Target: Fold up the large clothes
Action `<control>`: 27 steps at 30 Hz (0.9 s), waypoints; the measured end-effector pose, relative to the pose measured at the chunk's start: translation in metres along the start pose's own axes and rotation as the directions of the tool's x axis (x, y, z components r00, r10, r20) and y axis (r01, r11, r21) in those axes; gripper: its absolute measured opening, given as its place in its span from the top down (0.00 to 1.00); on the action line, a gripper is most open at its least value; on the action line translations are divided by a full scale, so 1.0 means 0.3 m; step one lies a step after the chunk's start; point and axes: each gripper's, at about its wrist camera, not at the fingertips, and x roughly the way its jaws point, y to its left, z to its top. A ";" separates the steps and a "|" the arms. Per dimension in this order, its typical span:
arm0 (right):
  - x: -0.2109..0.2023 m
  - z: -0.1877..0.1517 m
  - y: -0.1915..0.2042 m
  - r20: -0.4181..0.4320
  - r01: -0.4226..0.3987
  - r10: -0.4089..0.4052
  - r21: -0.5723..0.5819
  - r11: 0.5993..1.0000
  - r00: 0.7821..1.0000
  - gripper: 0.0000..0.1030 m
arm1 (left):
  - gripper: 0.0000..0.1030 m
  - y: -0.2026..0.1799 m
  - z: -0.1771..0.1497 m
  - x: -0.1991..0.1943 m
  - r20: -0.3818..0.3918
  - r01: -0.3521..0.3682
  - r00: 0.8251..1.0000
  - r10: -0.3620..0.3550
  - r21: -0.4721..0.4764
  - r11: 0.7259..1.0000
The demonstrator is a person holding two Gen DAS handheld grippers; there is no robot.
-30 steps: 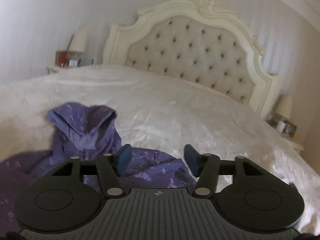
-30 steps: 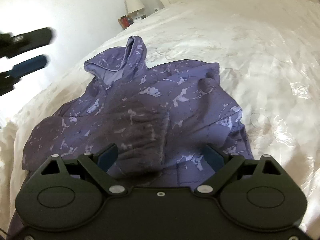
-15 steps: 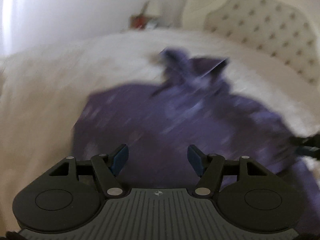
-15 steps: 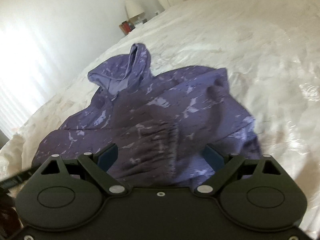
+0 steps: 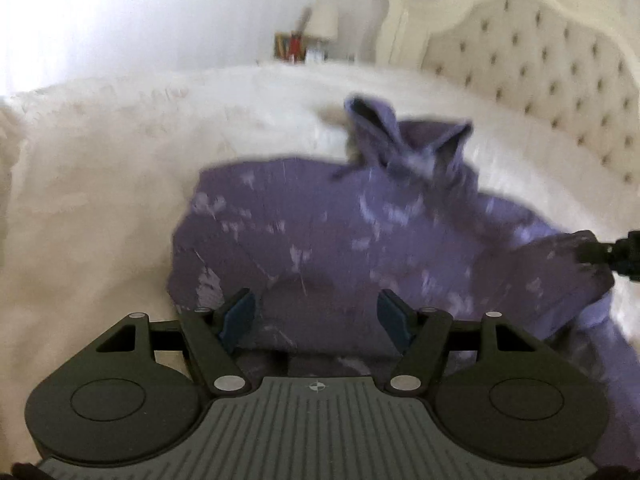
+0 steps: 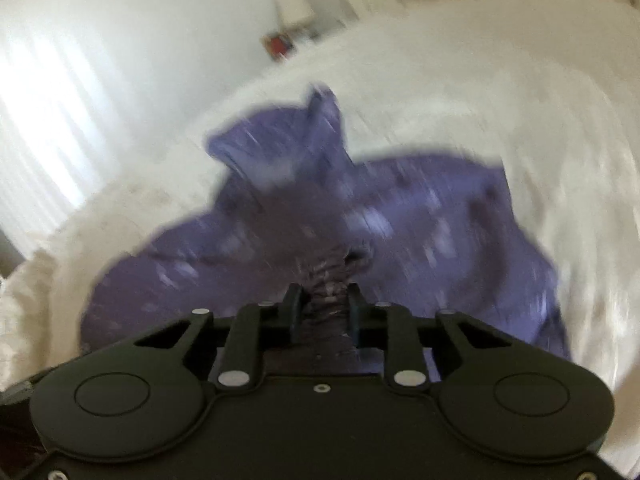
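A purple hoodie (image 5: 320, 232) with pale marbled blotches lies spread on the white bed, hood (image 5: 404, 140) toward the headboard. My left gripper (image 5: 318, 316) is open and empty just above the hoodie's near edge. My right gripper (image 6: 325, 312) is shut on a bunched ribbed part of the hoodie (image 6: 420, 224); it also shows at the right edge of the left wrist view (image 5: 600, 254), gripping the fabric. Both views are motion-blurred.
The white bedspread (image 5: 100, 184) surrounds the hoodie. A tufted cream headboard (image 5: 560, 68) stands at the back right. A nightstand with a lamp (image 5: 322, 24) and small items is beside it, against a white wall.
My right gripper has closed on the hoodie's bunched fabric. My left gripper has swung from facing the headboard to over the hoodie's near edge, still open.
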 end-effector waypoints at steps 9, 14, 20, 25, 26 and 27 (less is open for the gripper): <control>-0.048 0.141 -0.089 0.092 0.107 -0.104 -0.033 0.994 0.990 0.76 | 0.33 0.039 0.049 -0.046 0.050 -0.032 0.998 0.030 0.033 0.999; 0.043 0.090 -0.139 0.021 0.183 -0.182 -0.059 0.981 0.983 0.75 | 0.33 0.064 0.080 -0.020 0.050 -0.058 0.997 0.057 0.016 0.998; 0.083 0.041 -0.172 -0.016 0.190 -0.191 -0.049 0.980 0.981 0.74 | 0.33 0.056 0.117 0.021 0.075 -0.064 0.995 0.060 0.057 0.996; 0.103 0.015 -0.186 -0.036 0.200 -0.202 -0.053 0.978 0.979 0.74 | 0.33 0.068 0.123 0.092 0.025 -0.130 0.991 0.129 0.073 0.989; 0.105 0.013 -0.189 -0.038 0.200 -0.202 -0.051 0.978 0.979 0.74 | 0.33 0.096 0.115 0.111 -0.015 -0.153 0.988 0.154 0.030 0.988; 0.105 0.011 -0.191 -0.039 0.200 -0.202 -0.053 0.978 0.979 0.74 | 0.31 0.124 0.106 0.127 -0.052 -0.163 0.985 0.162 -0.004 0.987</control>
